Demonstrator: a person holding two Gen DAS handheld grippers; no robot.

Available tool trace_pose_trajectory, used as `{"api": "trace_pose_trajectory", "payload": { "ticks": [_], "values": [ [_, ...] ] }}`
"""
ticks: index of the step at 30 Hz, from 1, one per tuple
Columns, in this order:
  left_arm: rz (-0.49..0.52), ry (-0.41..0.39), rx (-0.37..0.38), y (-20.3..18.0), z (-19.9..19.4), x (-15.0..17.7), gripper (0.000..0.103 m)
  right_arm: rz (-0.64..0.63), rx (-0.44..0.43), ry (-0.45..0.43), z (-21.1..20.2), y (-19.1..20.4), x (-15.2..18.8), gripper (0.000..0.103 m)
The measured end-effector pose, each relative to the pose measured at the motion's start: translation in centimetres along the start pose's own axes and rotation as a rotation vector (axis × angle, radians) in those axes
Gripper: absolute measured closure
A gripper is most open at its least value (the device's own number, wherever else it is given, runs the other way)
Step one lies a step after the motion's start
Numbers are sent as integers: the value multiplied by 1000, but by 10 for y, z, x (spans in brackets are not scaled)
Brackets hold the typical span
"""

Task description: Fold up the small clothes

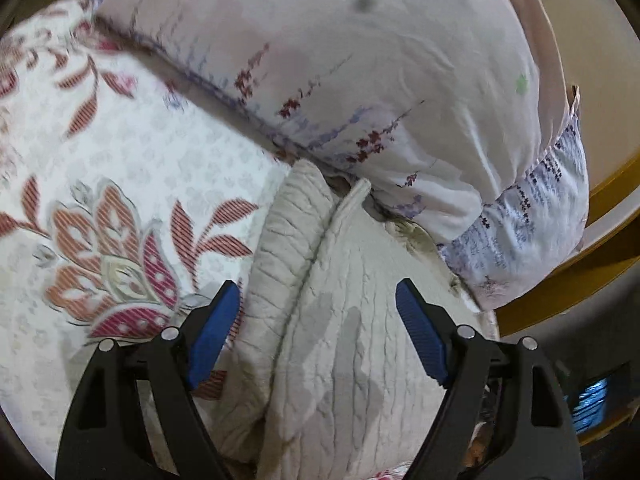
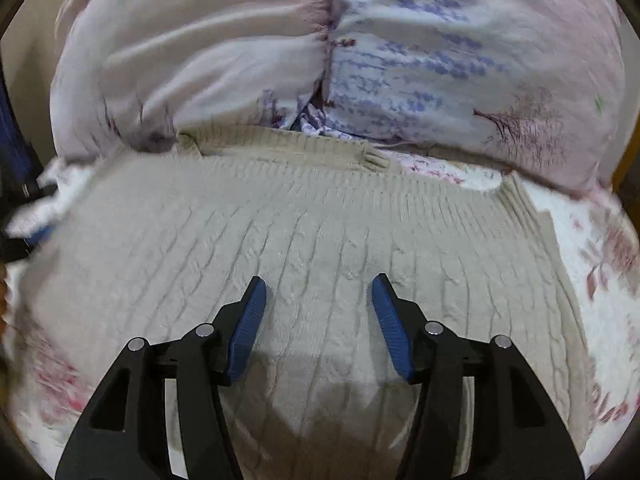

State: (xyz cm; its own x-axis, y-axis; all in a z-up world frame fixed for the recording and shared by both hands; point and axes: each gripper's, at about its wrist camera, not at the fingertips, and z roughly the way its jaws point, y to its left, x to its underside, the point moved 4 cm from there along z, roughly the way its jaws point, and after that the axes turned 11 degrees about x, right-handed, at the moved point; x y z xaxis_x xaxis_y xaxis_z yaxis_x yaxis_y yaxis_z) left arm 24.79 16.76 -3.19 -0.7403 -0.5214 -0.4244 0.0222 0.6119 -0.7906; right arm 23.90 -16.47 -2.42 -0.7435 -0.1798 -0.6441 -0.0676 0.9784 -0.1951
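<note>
A beige cable-knit sweater point(image 2: 304, 248) lies spread on a floral bedsheet point(image 1: 132, 160). In the left wrist view the sweater point(image 1: 344, 344) shows a fold ridge running away from me. My left gripper point(image 1: 318, 300) is open just above the knit, empty. My right gripper point(image 2: 319, 292) is open over the middle of the sweater, empty. The sweater's ribbed edge point(image 2: 516, 204) lies at the far right, near the pillows.
A pale pillow with purple and red flower print point(image 1: 360, 60) lies right behind the sweater; it also fills the top of the right wrist view point(image 2: 320, 48). A yellow wooden bed frame point(image 1: 608, 200) is at the right. The other gripper's blue pad point(image 2: 16, 148) shows at the left edge.
</note>
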Motion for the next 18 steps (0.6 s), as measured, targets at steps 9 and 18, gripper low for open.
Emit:
{"api": "trace_pose_trajectory", "payload": {
  "ticks": [9, 18],
  "values": [
    [-20, 24, 10, -1, 8, 3, 41, 22, -26, 0, 0, -4, 0, 45],
    [37, 84, -73, -4, 15, 9, 75, 21, -32, 0, 0, -3, 0, 45]
  ]
}}
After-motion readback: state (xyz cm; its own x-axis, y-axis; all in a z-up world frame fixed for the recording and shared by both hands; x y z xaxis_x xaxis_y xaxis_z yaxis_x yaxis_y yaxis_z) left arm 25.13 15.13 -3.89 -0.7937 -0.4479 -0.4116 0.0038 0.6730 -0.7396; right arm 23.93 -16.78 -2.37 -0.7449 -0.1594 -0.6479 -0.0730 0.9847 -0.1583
